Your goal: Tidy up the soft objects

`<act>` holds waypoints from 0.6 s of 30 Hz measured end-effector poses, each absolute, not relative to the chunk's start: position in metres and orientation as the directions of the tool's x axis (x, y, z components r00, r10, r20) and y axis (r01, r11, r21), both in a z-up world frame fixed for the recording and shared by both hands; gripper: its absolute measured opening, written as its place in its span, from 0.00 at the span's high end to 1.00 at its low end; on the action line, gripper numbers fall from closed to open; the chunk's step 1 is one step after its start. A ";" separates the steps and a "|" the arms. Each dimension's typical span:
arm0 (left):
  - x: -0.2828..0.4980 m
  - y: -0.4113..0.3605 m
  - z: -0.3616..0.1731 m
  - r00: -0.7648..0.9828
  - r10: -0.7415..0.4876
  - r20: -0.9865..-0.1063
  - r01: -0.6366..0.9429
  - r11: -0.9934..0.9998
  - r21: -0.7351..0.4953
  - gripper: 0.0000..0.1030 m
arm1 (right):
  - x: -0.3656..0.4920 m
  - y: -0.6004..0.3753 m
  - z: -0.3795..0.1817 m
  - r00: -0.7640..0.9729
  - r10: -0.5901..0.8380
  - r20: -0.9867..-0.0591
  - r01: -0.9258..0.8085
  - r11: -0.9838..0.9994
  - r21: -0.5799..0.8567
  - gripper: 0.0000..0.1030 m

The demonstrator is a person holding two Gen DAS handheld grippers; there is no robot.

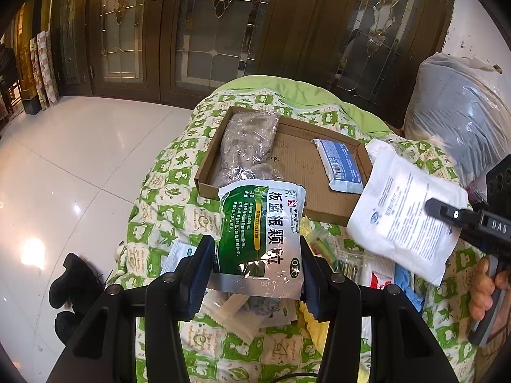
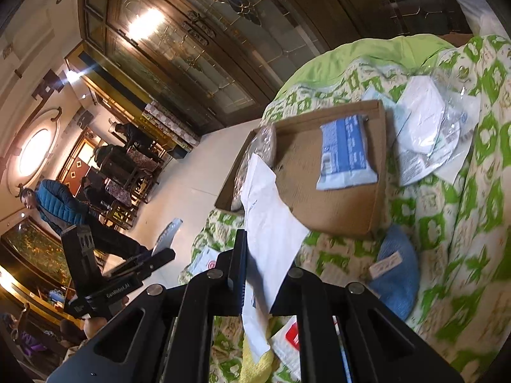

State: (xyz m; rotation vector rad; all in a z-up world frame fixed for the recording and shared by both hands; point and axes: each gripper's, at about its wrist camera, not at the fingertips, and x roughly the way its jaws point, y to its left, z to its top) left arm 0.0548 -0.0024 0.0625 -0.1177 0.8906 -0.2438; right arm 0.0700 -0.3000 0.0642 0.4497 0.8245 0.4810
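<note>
Left wrist view, my listing by size. Wooden doors (image 1: 223,32) with leaded glass, behind the cardboard tray (image 1: 297,191). White tiled floor (image 1: 73,166), left of the tray. Green-patterned quilt (image 1: 166,191), under the tray. Clear-wrapped grey bundle (image 1: 460,121), right of the tray. My right gripper (image 1: 440,210) grips a white printed pouch (image 1: 405,217) over the tray's right corner. My left gripper (image 1: 255,265) clamps a green granule packet (image 1: 262,233) at the tray's near edge. Inside the tray: grey bagged item (image 1: 249,143), blue-white packet (image 1: 341,166).
</note>
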 end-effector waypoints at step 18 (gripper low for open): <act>0.098 -0.020 0.047 0.566 -0.273 -0.778 0.173 0.962 -0.211 0.49 | 0.145 -0.317 0.059 0.557 0.519 -0.648 -0.214 0.844 0.492 0.91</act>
